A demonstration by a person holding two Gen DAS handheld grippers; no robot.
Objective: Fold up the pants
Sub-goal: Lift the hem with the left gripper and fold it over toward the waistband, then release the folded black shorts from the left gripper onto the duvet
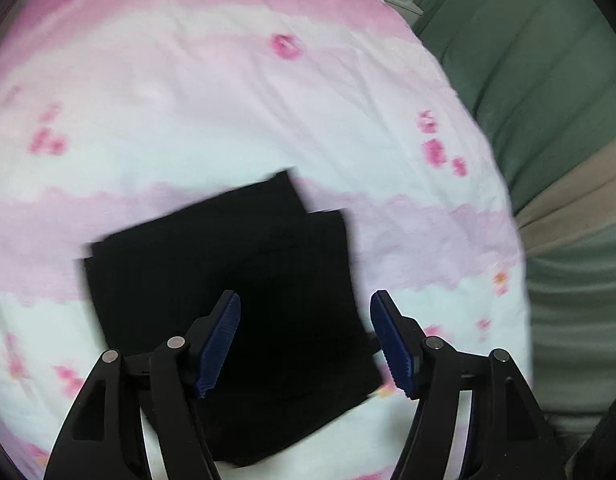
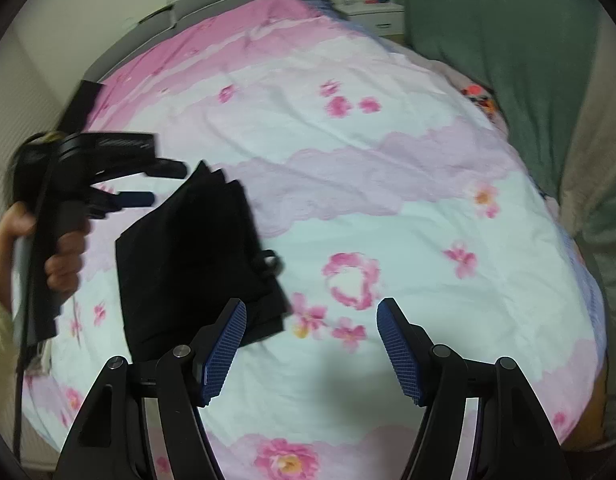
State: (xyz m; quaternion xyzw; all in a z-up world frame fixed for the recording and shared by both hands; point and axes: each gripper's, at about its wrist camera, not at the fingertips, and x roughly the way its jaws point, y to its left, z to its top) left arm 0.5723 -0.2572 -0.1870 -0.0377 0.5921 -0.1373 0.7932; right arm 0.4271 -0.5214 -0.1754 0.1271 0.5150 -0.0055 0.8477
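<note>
While the folded black pants (image 1: 228,304) lie on the flowered bed (image 1: 228,112), the left claw (image 1: 305,340) and right claw (image 2: 311,344) both gape, released, gripping nothing.

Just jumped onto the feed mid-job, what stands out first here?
The black pants, folded into a compact stack, lie on the pink flowered bedspread, dark against it. The left gripper hangs open beside the stack, and the right gripper is open too, holding nothing. A green curtain hangs along the far side.
</note>
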